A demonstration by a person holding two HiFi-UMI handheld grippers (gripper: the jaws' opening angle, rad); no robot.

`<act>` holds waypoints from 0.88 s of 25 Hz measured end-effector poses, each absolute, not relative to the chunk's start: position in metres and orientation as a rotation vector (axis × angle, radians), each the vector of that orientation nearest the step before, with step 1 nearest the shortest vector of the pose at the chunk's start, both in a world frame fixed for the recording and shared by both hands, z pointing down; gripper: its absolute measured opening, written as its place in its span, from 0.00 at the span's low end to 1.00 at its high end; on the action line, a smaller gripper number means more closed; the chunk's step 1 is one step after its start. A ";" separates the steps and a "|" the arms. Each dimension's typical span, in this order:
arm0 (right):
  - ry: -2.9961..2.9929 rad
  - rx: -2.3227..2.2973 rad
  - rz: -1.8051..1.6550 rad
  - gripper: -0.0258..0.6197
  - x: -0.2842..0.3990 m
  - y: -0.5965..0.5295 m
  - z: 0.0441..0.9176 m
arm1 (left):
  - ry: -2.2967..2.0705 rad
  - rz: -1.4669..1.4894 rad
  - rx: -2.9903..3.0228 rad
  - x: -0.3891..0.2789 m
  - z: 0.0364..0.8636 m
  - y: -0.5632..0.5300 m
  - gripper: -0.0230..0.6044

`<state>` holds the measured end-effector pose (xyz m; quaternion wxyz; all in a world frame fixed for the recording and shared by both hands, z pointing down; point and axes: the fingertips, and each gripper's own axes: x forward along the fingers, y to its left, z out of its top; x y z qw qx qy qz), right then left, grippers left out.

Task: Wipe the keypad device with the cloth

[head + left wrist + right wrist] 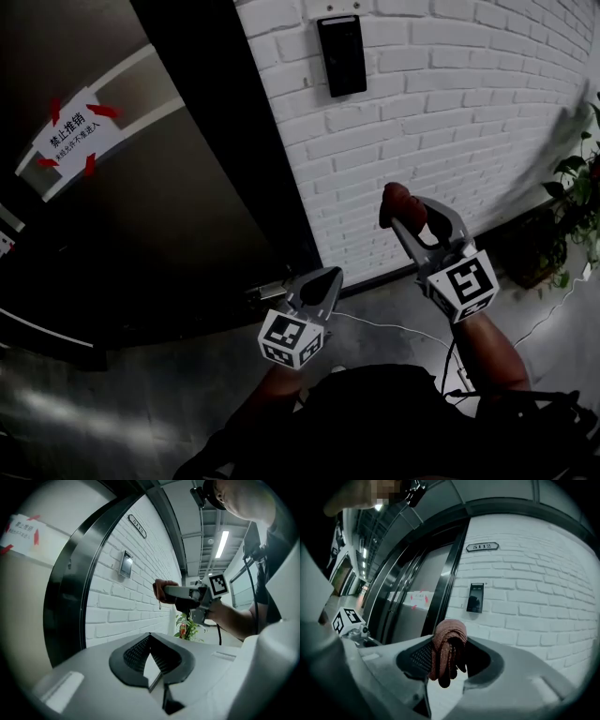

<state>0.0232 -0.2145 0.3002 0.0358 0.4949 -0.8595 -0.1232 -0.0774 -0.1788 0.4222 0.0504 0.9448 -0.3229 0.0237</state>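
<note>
Right gripper [405, 220] is clamped on a bunched reddish cloth [446, 648]. Its 2 jaws are closed tight around the middle of the wad, with a loose end hanging below them. It is raised in front of the white brick wall [450, 112] with its tips aimed upward. The keypad device [341, 54], a dark panel fixed to the bricks, sits ahead of this gripper and above it, well apart from the cloth. A small plate reading 5112 [482, 547] is higher up again.

Left gripper [323, 281] hangs lower, to the left of the right one. Its jaws meet at the tips and there is nothing between them. Beyond it, farther left, is the dark door [141, 206] with a taped paper notice [75, 131]. A potted plant [577, 206] stands off to the right of the right gripper.

From where I stand, the wiping has not begun. The cloth is in hand, but it touches neither the panel nor the wall. I'd say all of the job is left: lifting the cloth up to the panel, pressing it on, and rubbing across the face.
</note>
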 end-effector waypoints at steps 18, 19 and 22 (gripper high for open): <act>-2.462 1.610 -0.961 0.26 -0.013 -0.346 0.114 | -1.006 0.065 2.889 -0.088 0.418 -0.217 0.06; -2.445 1.601 -0.980 0.26 -0.014 -0.353 0.110 | -1.019 0.059 2.878 -0.087 0.416 -0.219 0.06; -2.388 1.581 -1.055 0.26 -0.020 -0.370 0.100 | -1.063 0.048 2.850 -0.082 0.415 -0.224 0.06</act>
